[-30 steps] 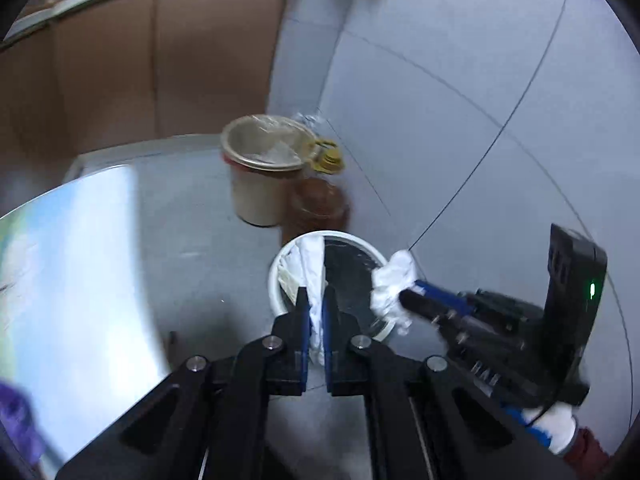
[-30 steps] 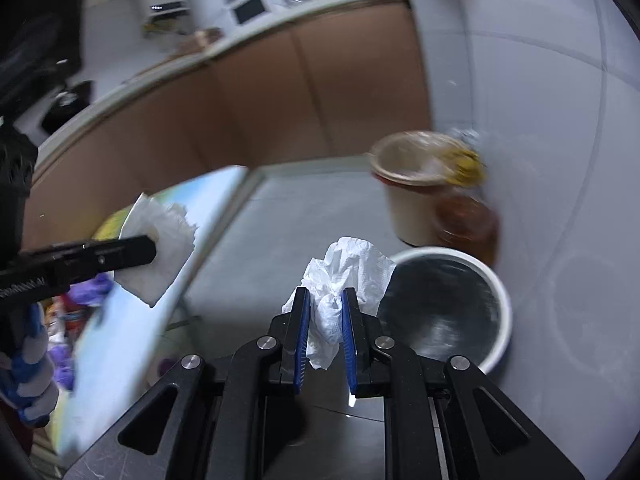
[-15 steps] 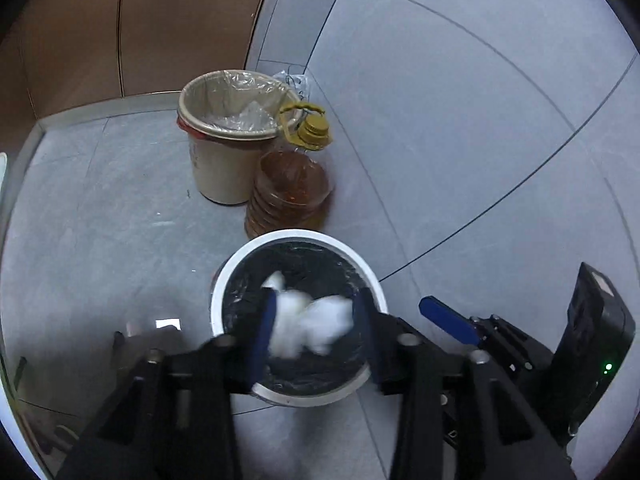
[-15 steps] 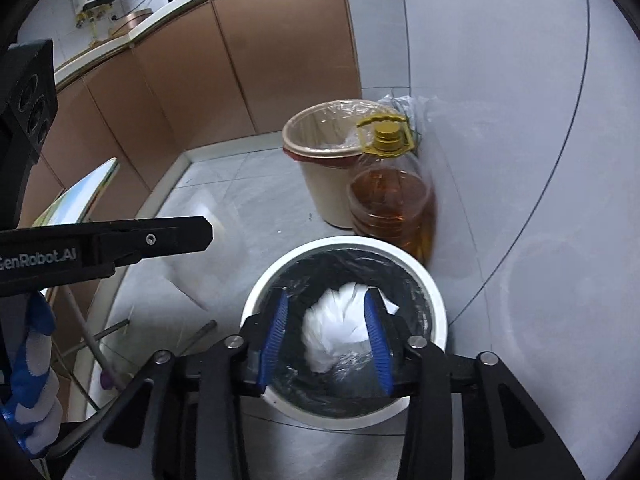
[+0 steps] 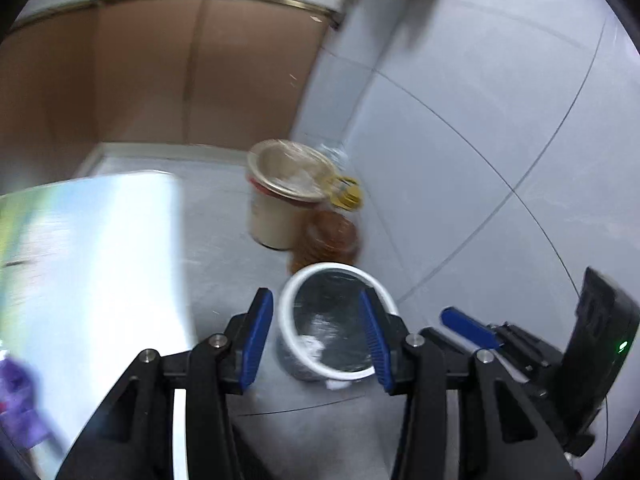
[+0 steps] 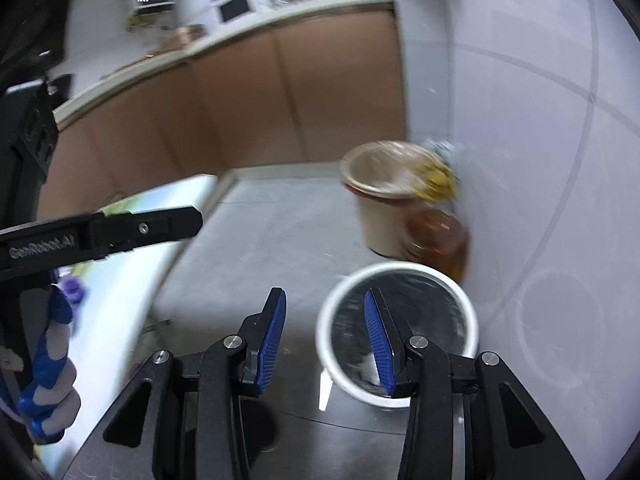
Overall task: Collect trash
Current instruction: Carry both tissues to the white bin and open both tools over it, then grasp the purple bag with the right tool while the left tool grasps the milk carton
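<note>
Both tissues dropped. My left gripper (image 5: 316,336) and right gripper (image 6: 326,336) had just opened, nothing between the jaws. Tissue (image 5: 314,344) lay in the bin (image 5: 286,320), below and ahead of both, so releasing overhead worked.

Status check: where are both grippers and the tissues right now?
Left hand-held gripper open, empty. Right hand-held gripper open, empty. White tissue lies in the white-rimmed bin. Nothing blocking the bin; oil bottle stands behind it.
</note>
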Available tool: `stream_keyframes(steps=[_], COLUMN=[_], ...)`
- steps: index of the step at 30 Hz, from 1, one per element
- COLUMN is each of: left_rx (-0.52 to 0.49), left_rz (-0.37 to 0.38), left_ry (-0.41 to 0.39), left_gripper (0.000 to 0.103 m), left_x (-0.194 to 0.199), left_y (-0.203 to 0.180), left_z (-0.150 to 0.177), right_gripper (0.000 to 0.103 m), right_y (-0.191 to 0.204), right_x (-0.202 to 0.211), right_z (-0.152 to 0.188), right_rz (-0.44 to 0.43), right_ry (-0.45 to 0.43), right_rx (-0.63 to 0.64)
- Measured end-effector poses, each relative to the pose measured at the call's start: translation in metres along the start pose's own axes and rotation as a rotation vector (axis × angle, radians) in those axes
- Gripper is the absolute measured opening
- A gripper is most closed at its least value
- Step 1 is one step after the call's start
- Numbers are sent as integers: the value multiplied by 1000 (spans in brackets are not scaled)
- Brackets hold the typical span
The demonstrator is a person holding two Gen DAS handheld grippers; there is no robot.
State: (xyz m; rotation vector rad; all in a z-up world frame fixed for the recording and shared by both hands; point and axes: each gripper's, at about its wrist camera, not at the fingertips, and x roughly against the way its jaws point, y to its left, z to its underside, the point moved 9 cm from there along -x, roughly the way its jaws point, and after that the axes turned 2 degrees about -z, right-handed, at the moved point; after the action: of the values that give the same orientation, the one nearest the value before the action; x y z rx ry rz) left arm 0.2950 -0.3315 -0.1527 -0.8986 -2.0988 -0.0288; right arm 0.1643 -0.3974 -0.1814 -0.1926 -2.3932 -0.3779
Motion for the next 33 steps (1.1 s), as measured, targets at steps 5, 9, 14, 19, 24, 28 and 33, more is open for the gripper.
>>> stream_keyframes(steps=[5, 9, 14, 19, 24, 28, 33], left_rx=[44, 96, 200, 323, 376, 387, 396], left_rz=[-99, -182, -302, -376, -363, -339, -315], left_ry=[-80, -120, -129, -103, -47, -24, -18], left_gripper=[43, 43, 49, 55, 55, 55, 55], left_x=[78, 129, 170, 183, 161, 143, 134], left_y=[67, 125, 212, 290, 323, 328, 330], left_z=[20, 46, 74, 100, 105, 107, 106], right_gripper=[41, 41, 42, 47, 49, 52, 52], right_y=[83, 148, 208, 253, 292, 320, 339], right_x=[22, 26, 20, -2, -47, -84, -130], right_z=[-8, -5, -2, 4, 13, 19, 27], right_rz=[-127, -211, -289, -361, -417, -438, -456], right_ry=[-18, -5, 30, 82, 167, 214, 284], right_rx=[87, 164, 225, 254, 249, 249, 223])
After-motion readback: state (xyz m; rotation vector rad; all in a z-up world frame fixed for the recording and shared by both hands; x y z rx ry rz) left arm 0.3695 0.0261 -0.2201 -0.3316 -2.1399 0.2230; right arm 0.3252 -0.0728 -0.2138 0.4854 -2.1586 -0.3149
